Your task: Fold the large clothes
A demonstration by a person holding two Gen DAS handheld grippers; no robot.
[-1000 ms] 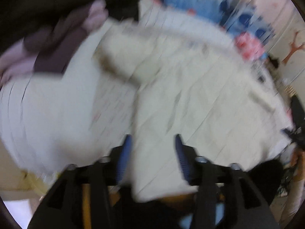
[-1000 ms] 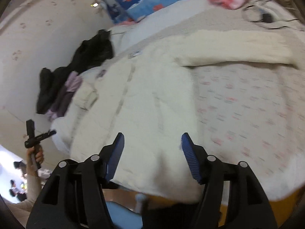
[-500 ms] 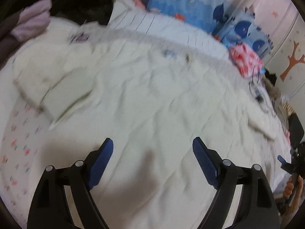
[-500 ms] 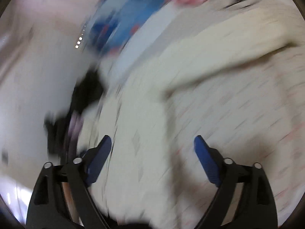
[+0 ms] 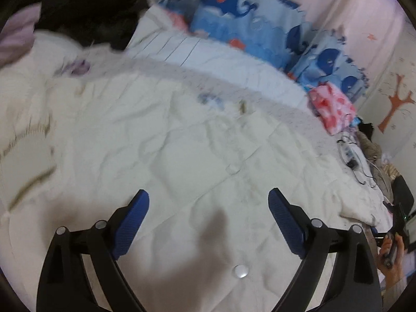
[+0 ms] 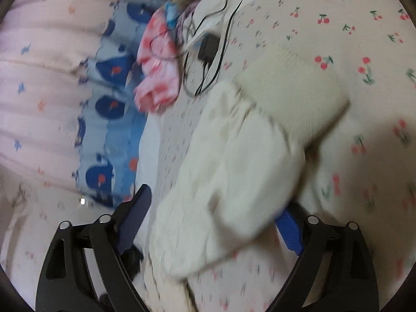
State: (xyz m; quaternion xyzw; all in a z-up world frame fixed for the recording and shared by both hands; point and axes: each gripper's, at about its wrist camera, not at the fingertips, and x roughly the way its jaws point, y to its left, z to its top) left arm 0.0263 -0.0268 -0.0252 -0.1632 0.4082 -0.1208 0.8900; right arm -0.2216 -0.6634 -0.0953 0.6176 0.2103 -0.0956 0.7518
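In the left wrist view, a crumpled black garment (image 5: 91, 13) lies at the far left of the bed, with a bit of lilac cloth (image 5: 15, 36) beside it at the frame's edge. The large cream-white quilted jacket (image 5: 182, 143) is spread flat across the bed, filling most of the view, with a round silver snap button (image 5: 240, 271) showing near its close edge. The left gripper (image 5: 208, 215) hovers over the jacket's body; its blue-padded fingers (image 5: 132, 223) have just been opening and stand wide apart, with nothing gripped. Beyond the jacket stand blue whale-print pillows (image 5: 234, 18) against a pale pink wall, then a pink-and-white patterned cloth (image 5: 330, 106), and tangled black cables (image 5: 351, 156) at the right. A person's hand (image 5: 392, 257) shows at the far right edge.

In the right wrist view, the whale pillows (image 6: 109, 109) run down the left, with the pink patterned cloth (image 6: 158, 72) and the cables (image 6: 208, 46) next to them. The jacket's cream sleeve (image 6: 234, 169), ending in a ribbed knit cuff (image 6: 293, 96), lies on the cherry-print bedsheet (image 6: 364, 39). The right gripper (image 6: 210, 223) has its fingers (image 6: 134, 223) widely spread after just closing slightly; the sleeve passes between them, covering part of the right finger, and the left finger stands clear of the fabric, so it is not clamped.
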